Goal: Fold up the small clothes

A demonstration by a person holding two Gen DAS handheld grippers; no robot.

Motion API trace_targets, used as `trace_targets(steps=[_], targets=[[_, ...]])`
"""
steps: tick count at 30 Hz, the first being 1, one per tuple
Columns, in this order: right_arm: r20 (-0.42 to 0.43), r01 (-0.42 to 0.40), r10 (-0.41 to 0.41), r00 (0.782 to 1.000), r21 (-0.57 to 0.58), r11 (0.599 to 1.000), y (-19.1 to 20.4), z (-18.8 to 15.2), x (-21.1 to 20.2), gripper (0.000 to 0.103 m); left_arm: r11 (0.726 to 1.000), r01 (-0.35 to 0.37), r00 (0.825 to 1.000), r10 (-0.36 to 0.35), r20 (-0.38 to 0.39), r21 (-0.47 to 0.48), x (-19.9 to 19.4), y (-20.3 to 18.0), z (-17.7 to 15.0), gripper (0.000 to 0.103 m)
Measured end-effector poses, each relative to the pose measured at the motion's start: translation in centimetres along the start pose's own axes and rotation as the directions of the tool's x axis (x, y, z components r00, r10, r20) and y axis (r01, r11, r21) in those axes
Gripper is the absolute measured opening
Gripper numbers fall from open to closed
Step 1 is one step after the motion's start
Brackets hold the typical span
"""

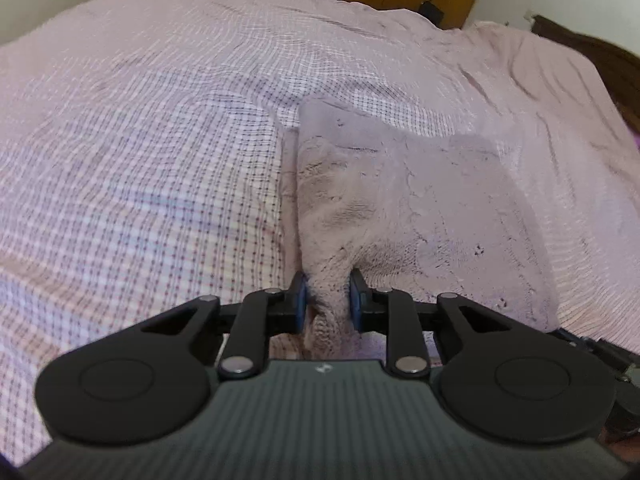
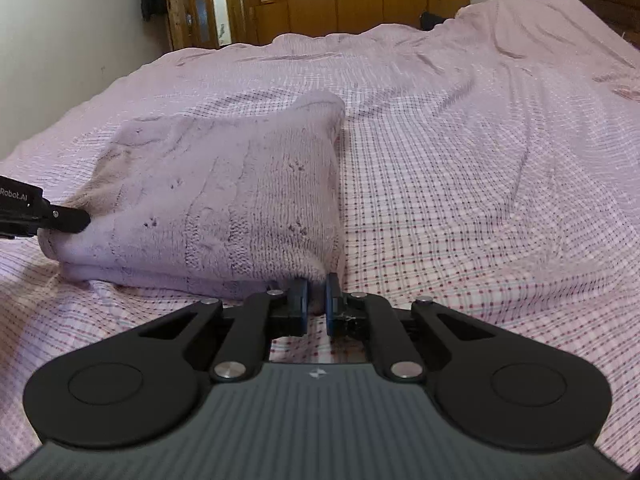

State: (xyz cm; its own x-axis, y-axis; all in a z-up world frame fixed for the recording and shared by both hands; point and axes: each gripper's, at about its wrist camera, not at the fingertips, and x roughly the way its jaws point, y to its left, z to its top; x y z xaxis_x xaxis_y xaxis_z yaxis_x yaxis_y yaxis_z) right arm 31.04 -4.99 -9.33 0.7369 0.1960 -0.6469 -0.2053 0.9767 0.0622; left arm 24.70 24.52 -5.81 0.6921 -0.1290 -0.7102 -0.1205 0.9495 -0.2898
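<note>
The left gripper (image 1: 327, 298) is clenched on a bunched near corner of the folded pale-lilac knitted garment (image 1: 400, 208), hiding that corner. The garment lies on the pink checked bedsheet (image 1: 140, 160). At 6 o'clock, the right gripper (image 2: 316, 304) pinches the other near corner.

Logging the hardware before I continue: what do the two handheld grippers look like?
Both match. The left gripper and right gripper have black linkage arms with silver pivot pins, blue pads on the fingers, round black side discs, and a ribbed dark grey body with a small white logo. No cables or sleeves visible.
</note>
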Motion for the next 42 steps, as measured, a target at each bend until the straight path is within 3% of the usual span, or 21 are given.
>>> trace_targets(steps=[5, 7, 9, 13, 17, 20, 24, 27, 32, 34, 38, 42], targets=[[-0.117, -0.066, 0.085, 0.989, 0.157, 0.985, -4.2, 1.6, -1.4, 0.005, 0.998, -0.046, 0.998, 0.044, 0.046, 0.036, -3.6, 0.5, 0.4, 0.023], [-0.099, -0.116, 0.141, 0.985, 0.228, 0.967, -6.1, 2.4, -2.7, 0.005, 0.997, -0.060, 0.993, 0.054, 0.109, 0.049, -5.6, 0.1, 0.8, 0.018], [-0.052, -0.141, 0.159, 0.986, 0.254, 0.957, -6.8, 3.8, -3.8, 0.005, 0.999, -0.020, 0.987, 0.015, 0.160, 0.030, -7.2, -0.4, 1.4, 0.018], [-0.003, -0.212, 0.217, 0.976, 0.198, 0.957, -4.5, 6.9, -3.1, 0.005, 0.999, 0.020, 0.976, -0.029, 0.216, 0.046, -7.2, -2.3, 2.2, 0.019], [-0.027, -0.255, 0.260, 0.965, 0.132, 0.958, -0.5, 8.8, -0.1, 0.005, 0.993, 0.000, 0.989, -0.017, 0.146, 0.117, -3.7, -4.7, 2.2, 0.019], [-0.060, -0.292, 0.308, 0.949, 0.189, 0.937, 0.7, 8.8, 2.4, 0.005, 0.988, -0.019, 0.996, 0.005, 0.091, 0.153, -1.1, -5.1, 1.6, 0.019], [-0.130, -0.225, 0.253, 0.959, 0.195, 0.955, 0.8, 7.1, 5.3, 0.000, 0.981, -0.044, 0.999, 0.038, 0.035, 0.187, 1.3, -4.5, 1.2, 0.019], [-0.124, -0.213, 0.249, 0.961, 0.245, 0.946, -0.4, 6.1, 6.3, 0.000, 0.976, -0.044, 0.999, 0.046, -0.001, 0.211, 2.6, -4.8, 1.0, 0.018], [-0.118, -0.184, 0.203, 0.972, 0.154, 0.971, 0.5, 5.4, 6.4, 0.000, 0.971, -0.072, 0.997, 0.073, 0.008, 0.229, 3.5, -5.3, 0.7, 0.017], [-0.126, -0.190, 0.206, 0.970, 0.128, 0.973, 0.6, 5.6, 5.9, 0.000, 0.975, -0.059, 0.998, 0.052, 0.036, 0.217, 3.2, -5.2, 0.7, 0.016], [-0.122, -0.228, 0.229, 0.966, 0.024, 0.973, 1.8, 6.2, 2.4, 0.000, 0.986, 0.062, 0.996, -0.071, 0.051, 0.153, -1.3, -3.9, 0.7, 0.018], [-0.135, -0.312, 0.310, 0.941, 0.006, 0.950, 4.4, 5.6, -0.4, 0.000, 0.988, 0.136, 0.988, -0.140, 0.058, 0.074, -3.7, -1.4, -0.9, 0.037]])
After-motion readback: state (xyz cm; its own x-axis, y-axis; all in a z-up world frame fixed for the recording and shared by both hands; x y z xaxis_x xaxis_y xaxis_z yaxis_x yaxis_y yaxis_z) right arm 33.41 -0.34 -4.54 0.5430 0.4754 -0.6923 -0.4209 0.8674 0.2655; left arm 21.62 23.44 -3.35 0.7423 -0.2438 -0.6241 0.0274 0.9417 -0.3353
